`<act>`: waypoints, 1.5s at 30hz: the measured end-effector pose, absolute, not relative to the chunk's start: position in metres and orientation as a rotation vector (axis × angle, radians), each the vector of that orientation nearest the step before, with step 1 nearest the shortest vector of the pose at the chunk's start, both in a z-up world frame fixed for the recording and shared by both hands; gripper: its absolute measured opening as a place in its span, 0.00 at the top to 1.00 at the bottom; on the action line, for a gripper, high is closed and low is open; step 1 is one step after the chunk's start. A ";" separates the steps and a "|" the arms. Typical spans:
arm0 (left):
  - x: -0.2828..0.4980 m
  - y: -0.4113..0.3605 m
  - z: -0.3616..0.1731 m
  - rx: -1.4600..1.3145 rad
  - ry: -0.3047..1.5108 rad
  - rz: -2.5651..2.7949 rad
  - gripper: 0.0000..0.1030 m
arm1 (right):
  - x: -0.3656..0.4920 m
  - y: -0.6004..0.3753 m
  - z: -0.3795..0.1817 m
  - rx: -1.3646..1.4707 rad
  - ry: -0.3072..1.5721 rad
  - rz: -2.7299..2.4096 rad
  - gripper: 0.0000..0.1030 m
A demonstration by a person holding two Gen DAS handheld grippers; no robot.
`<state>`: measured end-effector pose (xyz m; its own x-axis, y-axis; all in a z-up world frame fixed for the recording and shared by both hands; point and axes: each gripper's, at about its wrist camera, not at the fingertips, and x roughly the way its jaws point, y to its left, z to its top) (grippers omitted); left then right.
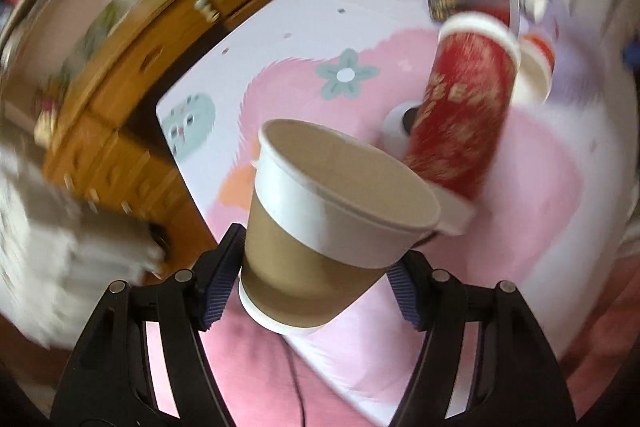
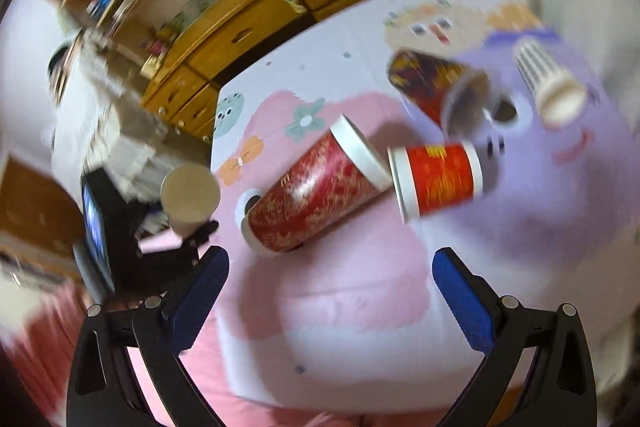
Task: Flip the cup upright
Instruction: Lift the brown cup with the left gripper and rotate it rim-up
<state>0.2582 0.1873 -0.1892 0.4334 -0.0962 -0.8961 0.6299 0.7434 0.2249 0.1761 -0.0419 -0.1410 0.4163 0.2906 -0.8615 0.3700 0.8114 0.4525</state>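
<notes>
Five cups: brown cup [image 1: 328,223], three red cups [image 2: 316,191] [image 2: 438,177] [image 2: 436,87], white ribbed cup [image 2: 548,83].

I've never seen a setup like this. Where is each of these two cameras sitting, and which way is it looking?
Left wrist: rides on the left gripper, looking forward along its fingers, shut on the brown cup; the table lies beyond.
Right wrist: rides on the right gripper, open, looking down on the table and its lying cups; the left gripper shows at left.
Shared: the brown cup, the tall red cup.
</notes>
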 end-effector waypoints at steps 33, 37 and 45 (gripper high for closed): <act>0.134 -0.018 -0.244 -0.296 1.420 -0.141 0.37 | 0.116 -0.236 -0.164 0.612 1.552 0.076 0.00; 0.140 -0.036 -0.258 -0.317 1.465 -0.079 0.37 | 0.121 -0.254 -0.166 0.575 1.556 0.076 0.00; 0.144 -0.046 -0.281 -0.354 1.550 -0.017 0.37 | 0.132 -0.262 -0.180 0.567 1.602 0.097 0.00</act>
